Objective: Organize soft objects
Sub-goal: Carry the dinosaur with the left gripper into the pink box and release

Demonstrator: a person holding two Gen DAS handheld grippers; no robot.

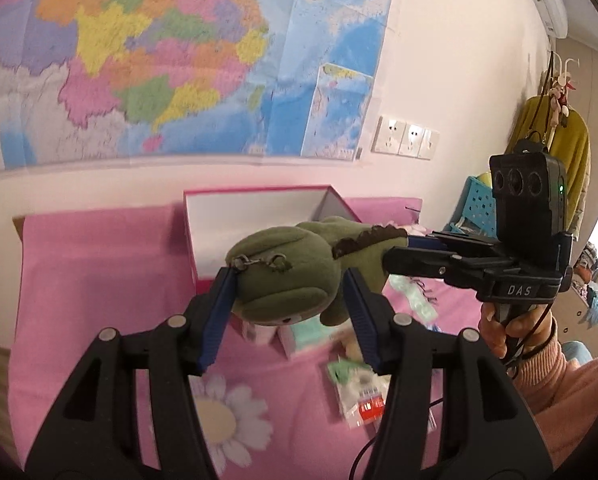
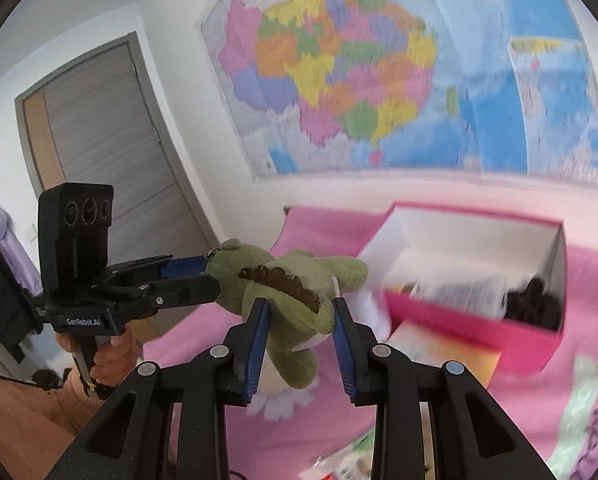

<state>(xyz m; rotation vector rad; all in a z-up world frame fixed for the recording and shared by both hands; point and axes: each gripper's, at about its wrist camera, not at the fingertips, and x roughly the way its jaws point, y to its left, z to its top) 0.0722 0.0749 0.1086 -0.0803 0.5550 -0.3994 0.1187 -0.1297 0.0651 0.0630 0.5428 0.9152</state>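
A green plush crocodile with a brown back ridge is held in the air between both grippers, above the pink cloth and in front of the pink box. My left gripper is shut on its head. My right gripper is shut on its body and tail; it also shows from the side in the left wrist view. The left gripper shows in the right wrist view. The open box has white inner walls and holds a dark soft item.
A pink cloth with a daisy print covers the table. Small packets and tissue packs lie under the toy. A map hangs on the wall. A blue basket and hanging clothes are at the right.
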